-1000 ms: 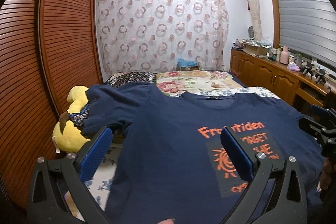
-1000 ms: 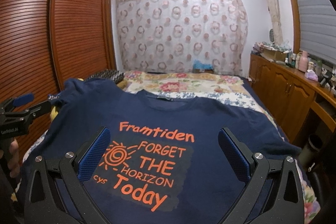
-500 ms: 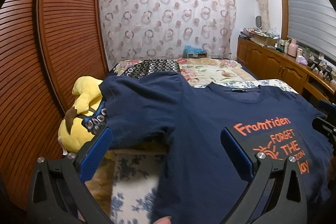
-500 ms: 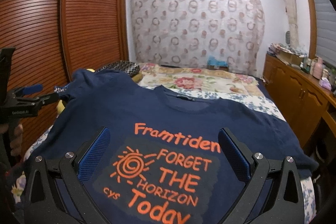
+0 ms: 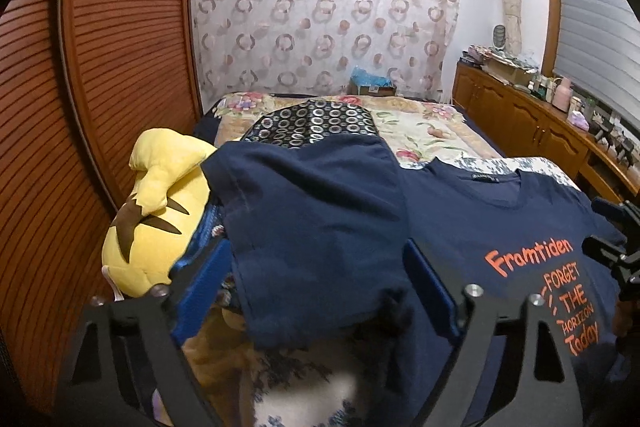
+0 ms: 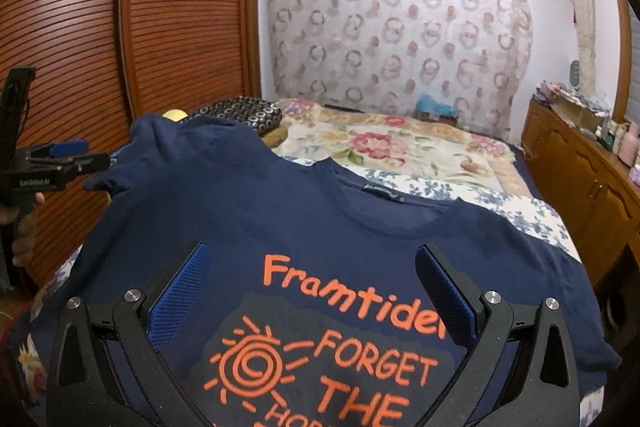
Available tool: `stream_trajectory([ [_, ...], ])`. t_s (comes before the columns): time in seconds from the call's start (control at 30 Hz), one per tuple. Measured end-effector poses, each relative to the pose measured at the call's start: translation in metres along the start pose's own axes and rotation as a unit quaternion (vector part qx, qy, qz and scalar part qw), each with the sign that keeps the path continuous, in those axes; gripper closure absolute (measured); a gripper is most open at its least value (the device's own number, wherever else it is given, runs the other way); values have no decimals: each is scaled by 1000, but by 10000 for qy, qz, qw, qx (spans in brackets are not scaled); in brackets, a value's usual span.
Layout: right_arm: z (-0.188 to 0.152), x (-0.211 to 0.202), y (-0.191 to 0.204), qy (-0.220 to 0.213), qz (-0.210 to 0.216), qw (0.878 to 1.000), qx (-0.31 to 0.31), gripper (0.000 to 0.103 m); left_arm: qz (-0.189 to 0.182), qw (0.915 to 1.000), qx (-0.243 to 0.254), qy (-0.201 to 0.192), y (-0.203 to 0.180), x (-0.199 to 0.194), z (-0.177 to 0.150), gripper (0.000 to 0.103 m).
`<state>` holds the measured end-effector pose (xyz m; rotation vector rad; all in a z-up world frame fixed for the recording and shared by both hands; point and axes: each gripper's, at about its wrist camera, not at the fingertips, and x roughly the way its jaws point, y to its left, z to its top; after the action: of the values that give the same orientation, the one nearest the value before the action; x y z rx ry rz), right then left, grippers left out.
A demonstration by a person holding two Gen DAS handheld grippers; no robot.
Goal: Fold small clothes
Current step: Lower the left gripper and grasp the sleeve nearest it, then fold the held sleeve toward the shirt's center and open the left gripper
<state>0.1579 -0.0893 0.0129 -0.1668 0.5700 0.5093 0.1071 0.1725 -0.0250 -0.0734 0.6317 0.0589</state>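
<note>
A navy T-shirt point(image 5: 500, 223) with orange print lies face up on the bed, collar toward the far wall. Its left sleeve point(image 5: 312, 223) rests partly on a yellow plush toy point(image 5: 160, 211). My left gripper point(image 5: 316, 287) straddles that sleeve's end and its jaws are closing; the blue pads point(image 5: 204, 279) flank the cloth without pressing it. In the right wrist view my right gripper point(image 6: 314, 299) hangs open over the T-shirt point(image 6: 240, 211), just above the word Framtiden, nothing gripped. The left gripper point(image 6: 80, 155) shows there at the sleeve's tip.
A louvred wooden wardrobe point(image 5: 100, 67) runs close along the left of the bed. A black ring-patterned cushion point(image 5: 320, 123) lies behind the sleeve on the floral bedcover point(image 6: 400, 147). A wooden cabinet point(image 5: 540, 131) with bottles lines the right wall.
My left gripper has slid left from over the shirt's body to the left sleeve, and its pads stand closer together. The right gripper has also drifted left and nearer over the print.
</note>
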Motion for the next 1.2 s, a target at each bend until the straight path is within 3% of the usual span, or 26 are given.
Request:
stream_trajectory([
  [0.27,16,31,0,275,252,9993,-42,0,69,9994,-96,335,24,22,9,39],
  [0.33,19,38,1,354,349,9987,-83,0,77,9990,-168,414,31,26,9,48],
  [0.7,17,87,12,922,902,9914,-233,0,-100,9958,-375,827,47,51,14,54],
  [0.93,18,97,19,1020,1084,9885,-276,1,-104,9934,-398,1071,53,68,17,57],
  [0.97,18,97,20,1013,1100,9884,-282,1,-115,9936,-393,1050,53,68,17,62],
  [1.03,19,96,20,1000,1127,9881,-294,1,-130,9947,-391,940,52,64,19,90],
  [1.13,18,93,19,987,1145,9880,-303,1,-171,9961,-349,791,49,57,23,101],
  [1.2,17,93,17,985,1152,9881,-268,1,-125,9970,-272,719,46,53,27,102],
])
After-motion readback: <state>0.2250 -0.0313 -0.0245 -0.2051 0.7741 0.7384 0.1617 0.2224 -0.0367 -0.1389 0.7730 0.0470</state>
